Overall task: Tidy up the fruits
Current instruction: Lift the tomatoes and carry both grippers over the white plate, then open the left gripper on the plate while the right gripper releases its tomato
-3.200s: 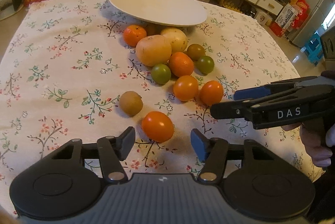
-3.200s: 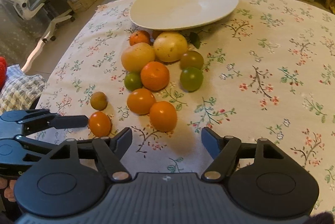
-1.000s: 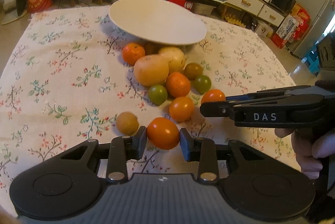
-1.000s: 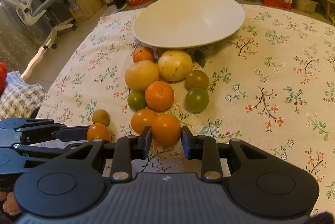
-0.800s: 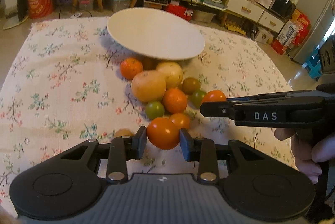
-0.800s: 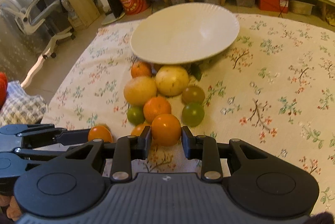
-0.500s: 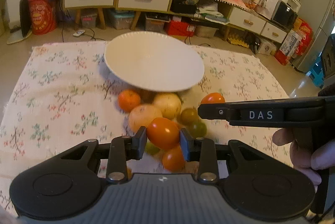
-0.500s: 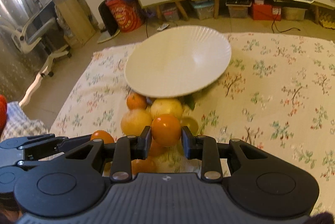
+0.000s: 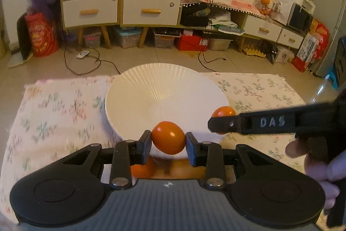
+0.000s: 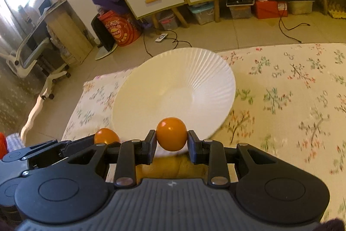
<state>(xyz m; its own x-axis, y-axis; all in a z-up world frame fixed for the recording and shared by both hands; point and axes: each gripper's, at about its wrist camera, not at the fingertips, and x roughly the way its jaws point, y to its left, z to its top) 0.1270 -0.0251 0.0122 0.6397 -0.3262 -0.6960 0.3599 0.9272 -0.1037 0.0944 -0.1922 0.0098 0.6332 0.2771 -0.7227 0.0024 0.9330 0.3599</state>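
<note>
I hold one orange fruit (image 9: 168, 137) pinched in my left tongs (image 9: 168, 144) and another fruit (image 10: 171, 133) pinched in my right tongs (image 10: 172, 144), both raised over the near rim of the white plate (image 9: 151, 88) so they can go in it.

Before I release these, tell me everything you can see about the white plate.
The white plate is wide, round and shallow, glossy like glazed ceramic, with fine ribs fanning from a smooth centre to the rim. Nothing lies in it. It sits on the floral tablecloth near the table's far edge. The left gripper and right gripper each hold an orange fruit in front of its near rim; neither visibly touches it. Its near edge is hidden behind them.
</note>
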